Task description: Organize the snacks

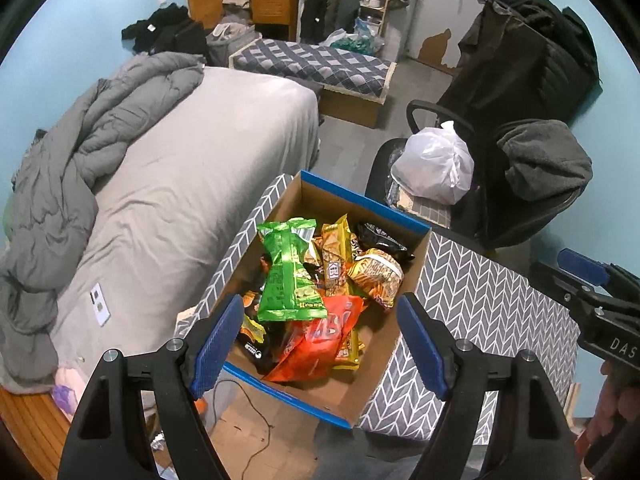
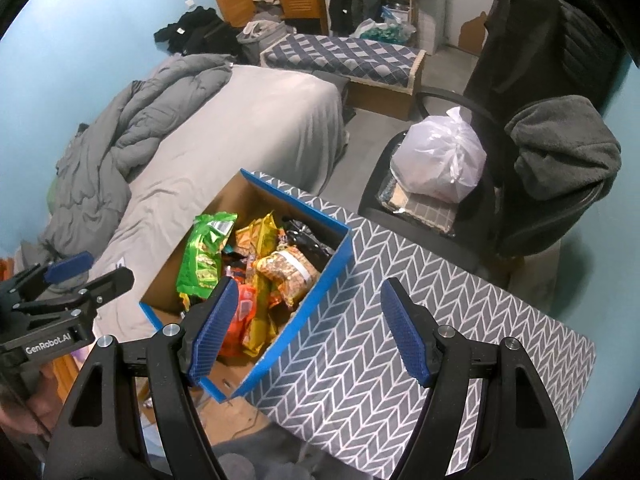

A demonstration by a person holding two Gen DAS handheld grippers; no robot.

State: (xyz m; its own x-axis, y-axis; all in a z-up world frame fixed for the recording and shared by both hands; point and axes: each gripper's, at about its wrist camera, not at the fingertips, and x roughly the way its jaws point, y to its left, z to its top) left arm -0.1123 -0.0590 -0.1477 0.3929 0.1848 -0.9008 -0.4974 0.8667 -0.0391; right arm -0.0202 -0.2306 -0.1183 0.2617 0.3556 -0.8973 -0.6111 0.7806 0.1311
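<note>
A cardboard box with blue rim (image 1: 360, 200) (image 2: 296, 196) sits on the left end of a grey chevron-patterned table (image 1: 480, 292) (image 2: 380, 320). It holds several snack packs: a green bag (image 1: 290, 276) (image 2: 204, 252), an orange bag (image 1: 320, 336) (image 2: 242, 316), yellow packs (image 1: 334, 248) (image 2: 258, 236), a black bag (image 1: 380, 238) and a patterned orange bag (image 1: 376, 270) (image 2: 288, 270). My left gripper (image 1: 320, 344) is open and empty above the box's near edge. My right gripper (image 2: 306, 326) is open and empty above the table beside the box's right wall.
A bed with grey sheet and rumpled duvet (image 1: 160, 184) (image 2: 240, 128) lies left of the table. An office chair (image 1: 520, 168) (image 2: 520, 184) with a white plastic bag (image 1: 436, 164) (image 2: 440, 156) stands behind it. A cable (image 1: 248, 404) lies on the floor.
</note>
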